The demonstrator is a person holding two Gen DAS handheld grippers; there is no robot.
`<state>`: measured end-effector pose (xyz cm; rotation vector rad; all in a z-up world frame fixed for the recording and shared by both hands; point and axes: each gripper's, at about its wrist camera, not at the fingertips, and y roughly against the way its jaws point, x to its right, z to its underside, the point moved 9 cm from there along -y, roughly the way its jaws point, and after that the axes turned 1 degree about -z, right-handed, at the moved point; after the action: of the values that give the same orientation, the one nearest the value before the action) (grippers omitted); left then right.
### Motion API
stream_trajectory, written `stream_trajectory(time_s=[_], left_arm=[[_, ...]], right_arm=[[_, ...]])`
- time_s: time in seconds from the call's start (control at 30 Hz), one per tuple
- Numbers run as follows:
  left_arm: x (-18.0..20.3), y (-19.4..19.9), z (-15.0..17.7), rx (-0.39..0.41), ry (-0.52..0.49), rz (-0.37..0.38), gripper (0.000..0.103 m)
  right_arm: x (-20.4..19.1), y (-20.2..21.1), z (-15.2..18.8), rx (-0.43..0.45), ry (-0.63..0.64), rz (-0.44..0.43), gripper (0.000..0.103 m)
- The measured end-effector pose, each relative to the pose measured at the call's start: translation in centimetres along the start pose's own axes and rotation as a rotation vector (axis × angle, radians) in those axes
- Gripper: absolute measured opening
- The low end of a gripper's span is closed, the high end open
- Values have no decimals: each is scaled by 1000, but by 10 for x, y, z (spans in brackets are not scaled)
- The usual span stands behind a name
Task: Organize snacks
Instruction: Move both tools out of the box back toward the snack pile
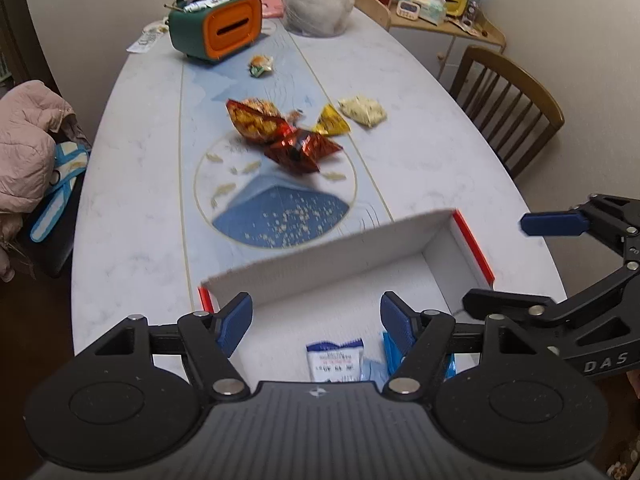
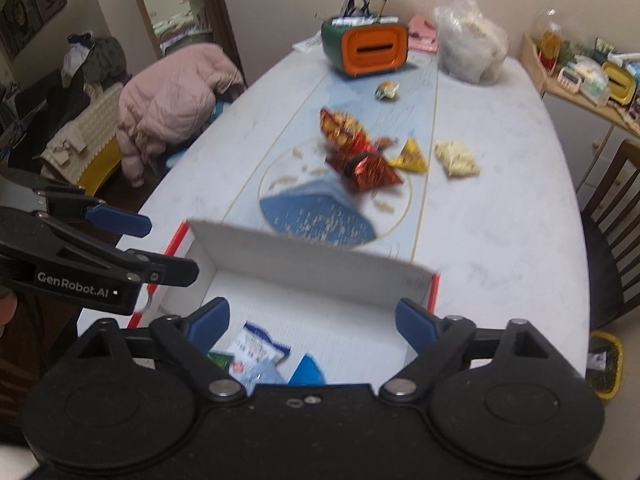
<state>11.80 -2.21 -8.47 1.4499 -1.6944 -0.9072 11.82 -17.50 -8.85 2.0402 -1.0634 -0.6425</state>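
Above a white box (image 1: 332,256) with red edges, at the near end of the desk (image 1: 132,208): the left hand-held gripper (image 1: 316,320), blue pads parted, nothing between them. Beside it, to the right in the left wrist view, the right hand-held gripper (image 1: 496,260), spread wide and also empty; in its own view (image 2: 312,320) the same, with open space between both pads. Inside the box, under the fingers: a white-and-blue packet (image 1: 334,360) and a blue packet (image 2: 306,370), both lying on the floor of the box; a small green bit (image 2: 220,360) at the left, too hidden to tell what. Still out on the desk, well apart from the box: two red foil bags (image 1: 280,132) touching one another, a yellow triangle pack (image 1: 332,122) just beside them, a pale pack (image 1: 364,110) further right, and a small wrapped snack (image 1: 260,65) nearer the far end. At the far end: a green-and-orange tissue holder (image 1: 216,28) and a clear plastic bag (image 1: 316,4). A wooden chair (image 1: 508,96) at the right side, a pink jacket (image 2: 172,100) at the left.
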Motion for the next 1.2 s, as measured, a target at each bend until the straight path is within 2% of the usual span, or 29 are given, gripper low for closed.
stream_trajectory(time_s=[0.23,0.37,0.47,0.57,0.7,0.93,1.2], left_arm=[[-13,-1,-35,20,24,-45,78],[-17,-9,-54,21,43,-41,79],[-18,-16,-69,26,44,-32,88],[-17,-27,-84,18,67,-10,88],[-17,-48,-108,-6,94,-13,94],[-24,-90,-148,-57,139,-55,94],[-18,-145,-178,-136,117,-34,94]], right_arm=[[22,3,-36,61,-12,20,100],[37,-1,-52,72,-14,32,101],[50,-6,-64,71,-10,40,101],[64,-13,-76,69,-7,48,101],[85,-28,-93,60,-4,58,101],[132,-60,-130,42,-19,75,101],[175,-115,-155,-21,6,83,101]])
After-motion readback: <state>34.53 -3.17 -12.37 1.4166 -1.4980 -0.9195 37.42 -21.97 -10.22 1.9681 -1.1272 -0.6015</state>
